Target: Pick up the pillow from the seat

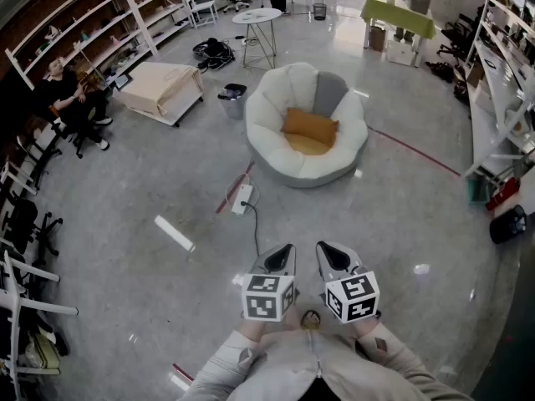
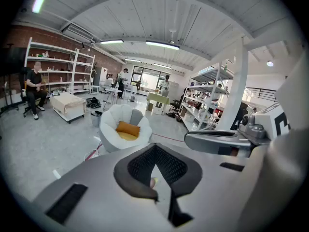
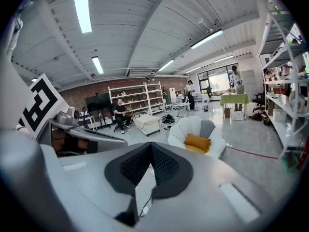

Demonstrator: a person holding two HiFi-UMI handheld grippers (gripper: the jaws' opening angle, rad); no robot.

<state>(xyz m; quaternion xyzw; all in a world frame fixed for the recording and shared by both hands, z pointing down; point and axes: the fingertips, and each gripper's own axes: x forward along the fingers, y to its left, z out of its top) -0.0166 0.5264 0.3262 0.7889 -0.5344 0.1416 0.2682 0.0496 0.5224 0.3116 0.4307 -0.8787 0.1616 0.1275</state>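
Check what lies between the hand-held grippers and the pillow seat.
Head view: mostly bare floor. A white power strip with its cable lies there, left of the line from the left hand-held gripper to the seat, beside a red floor stripe.

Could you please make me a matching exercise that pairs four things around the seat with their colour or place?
1 pillow
2 seat
3 power strip
4 bin

A on the floor in front of the seat
B orange, lying in the seat
C dark, standing left of the seat in the head view
D white with a grey panel

Pairs: 1-B, 2-D, 3-A, 4-C.
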